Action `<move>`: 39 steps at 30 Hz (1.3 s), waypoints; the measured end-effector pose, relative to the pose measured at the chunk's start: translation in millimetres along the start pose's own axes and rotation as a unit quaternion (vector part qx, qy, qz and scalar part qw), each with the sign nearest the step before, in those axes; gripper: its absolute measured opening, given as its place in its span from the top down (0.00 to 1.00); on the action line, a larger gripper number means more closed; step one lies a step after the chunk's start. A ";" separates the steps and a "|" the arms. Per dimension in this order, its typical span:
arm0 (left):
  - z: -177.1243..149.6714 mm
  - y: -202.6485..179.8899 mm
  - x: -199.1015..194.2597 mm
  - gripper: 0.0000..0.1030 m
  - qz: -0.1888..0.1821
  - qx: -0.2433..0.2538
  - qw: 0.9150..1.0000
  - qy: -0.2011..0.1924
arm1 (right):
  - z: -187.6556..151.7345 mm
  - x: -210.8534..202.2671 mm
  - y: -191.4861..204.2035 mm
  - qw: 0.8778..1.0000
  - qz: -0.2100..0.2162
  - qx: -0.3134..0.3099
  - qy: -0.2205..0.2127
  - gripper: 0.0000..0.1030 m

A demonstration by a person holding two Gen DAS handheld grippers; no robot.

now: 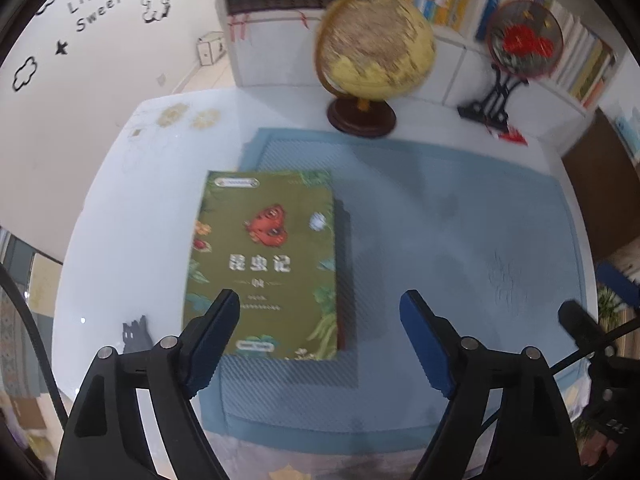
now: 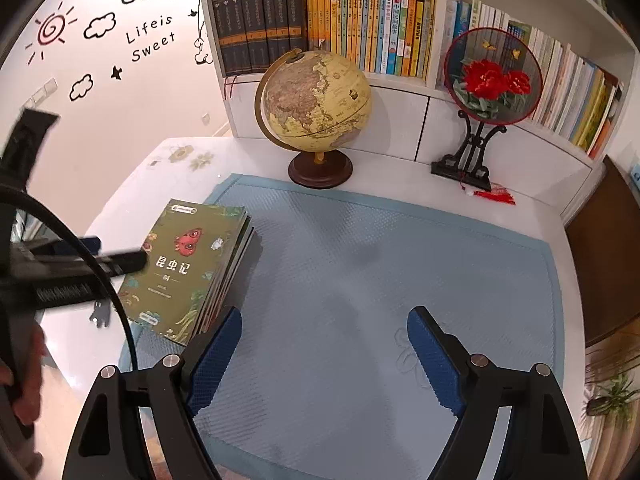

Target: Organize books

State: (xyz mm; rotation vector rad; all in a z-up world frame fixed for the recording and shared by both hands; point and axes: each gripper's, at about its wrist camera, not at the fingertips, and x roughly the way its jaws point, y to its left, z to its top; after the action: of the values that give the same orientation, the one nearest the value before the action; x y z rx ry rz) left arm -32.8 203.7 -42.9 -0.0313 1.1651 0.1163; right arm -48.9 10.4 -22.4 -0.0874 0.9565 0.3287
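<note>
On the blue mat, a neat stack of books, both tongs clear of it.

At the mat's (image 2: 360, 280) left edge on the table (image 2: 132, 208) the stack of books (image 2: 188, 268) lies squared up, green cover on top. Left tongs (image 1: 320, 312) and right tongs (image 2: 324, 328) both stand wide apart with nothing between them, hovering above. Judging by this, the stacking looks done; whether the pile should go to the bookshelf (image 2: 400, 92) behind the globe (image 2: 316, 96) is unclear.
</note>
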 end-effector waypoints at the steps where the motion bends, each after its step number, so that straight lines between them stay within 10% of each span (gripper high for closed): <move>1: 0.1 -5.1 6.1 0.21 0.005 0.006 1.000 0.016 | 0.3 -1.3 -0.3 1.000 0.000 -0.002 -0.002 0.19; 6: -6.4 -21.8 33.4 0.21 0.052 0.013 0.996 0.076 | 0.6 -2.8 -4.7 1.000 -0.001 -0.003 -0.008 0.19; 39: -8.0 -33.1 13.9 0.21 0.008 0.014 1.000 0.002 | -5.0 -0.6 -25.9 0.999 0.000 0.035 -0.005 0.19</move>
State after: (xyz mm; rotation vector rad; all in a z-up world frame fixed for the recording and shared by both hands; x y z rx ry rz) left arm -31.1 171.1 -60.0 0.0022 1.1718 0.1153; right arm -45.0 -15.4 -26.7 -0.0212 0.9572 0.2949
